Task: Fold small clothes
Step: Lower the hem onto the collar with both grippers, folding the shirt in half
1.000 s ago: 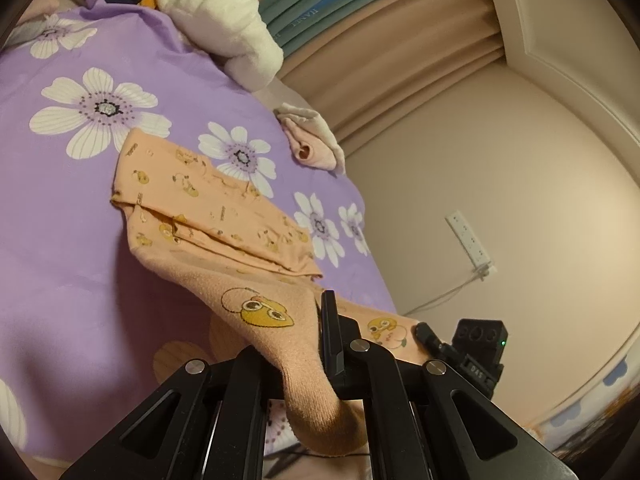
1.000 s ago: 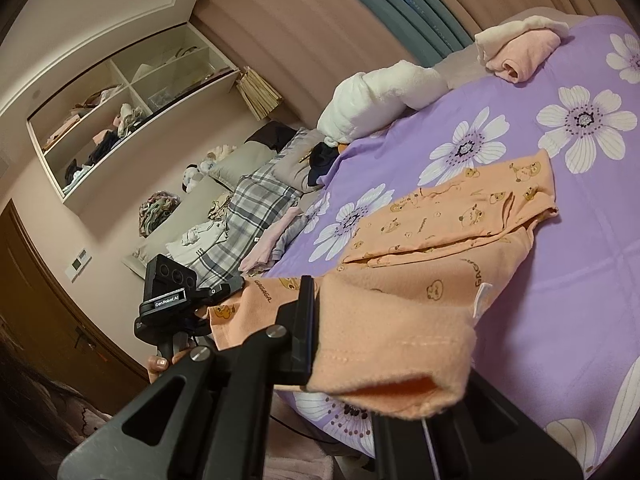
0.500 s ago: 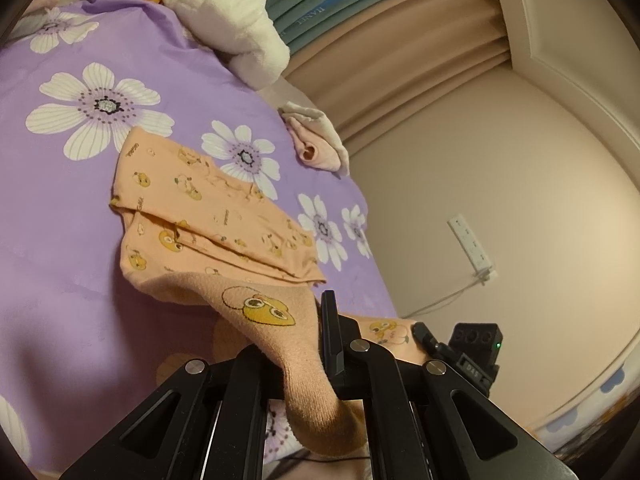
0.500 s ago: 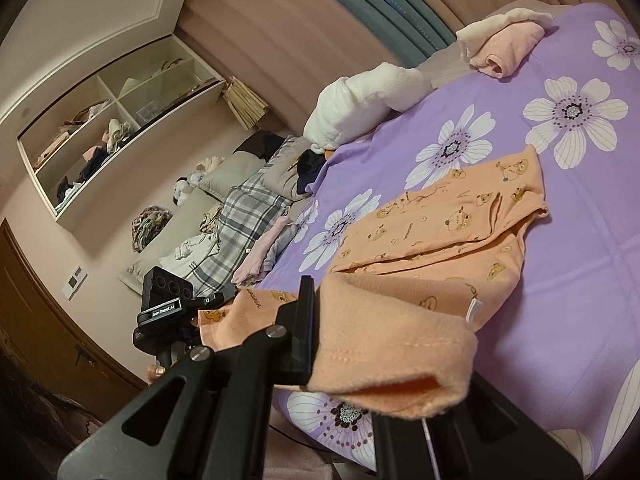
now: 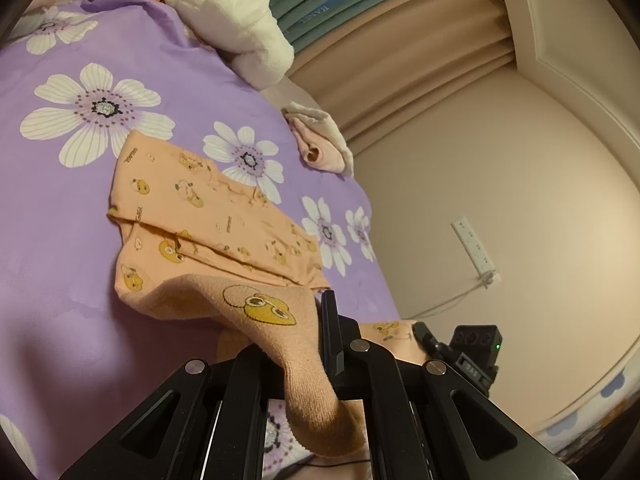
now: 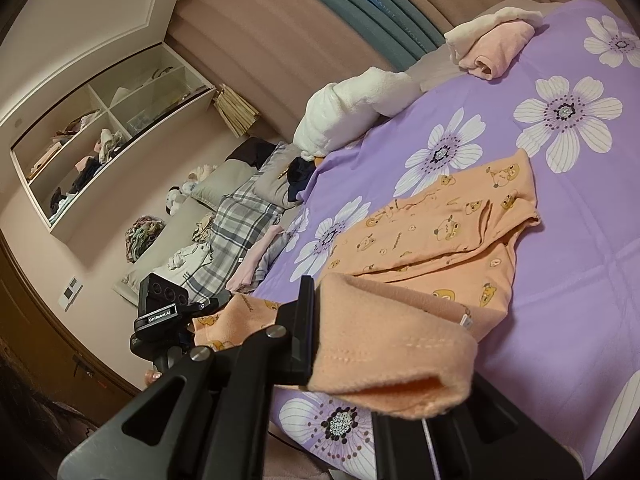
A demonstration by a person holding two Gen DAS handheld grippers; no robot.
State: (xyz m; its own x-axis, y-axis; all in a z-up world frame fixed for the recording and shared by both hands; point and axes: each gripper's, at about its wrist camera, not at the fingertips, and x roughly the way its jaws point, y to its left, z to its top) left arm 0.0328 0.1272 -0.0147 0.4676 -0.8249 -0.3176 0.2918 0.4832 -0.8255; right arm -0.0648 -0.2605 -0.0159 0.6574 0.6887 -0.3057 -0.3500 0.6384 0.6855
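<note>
Orange printed garment (image 5: pixel 208 216) is lying partly folded on the purple flowered bedsheet (image 5: pixel 60 208), near edge lifted. One corner is clamped in the left gripper (image 5: pixel 316 332), the other in the right gripper (image 6: pixel 320 328). A rolled pink cloth (image 6: pixel 496 48) is seen by the headboard.

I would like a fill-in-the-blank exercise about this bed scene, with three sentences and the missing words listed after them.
1. The left gripper and the right gripper both hold the peach-orange cartoon-print garment at its ____ edge.
2. The garment lies on a purple bedsheet printed with white ____.
3. A rolled pink cloth lies near the ____ curtain.

Missing words: near; flowers; beige
</note>
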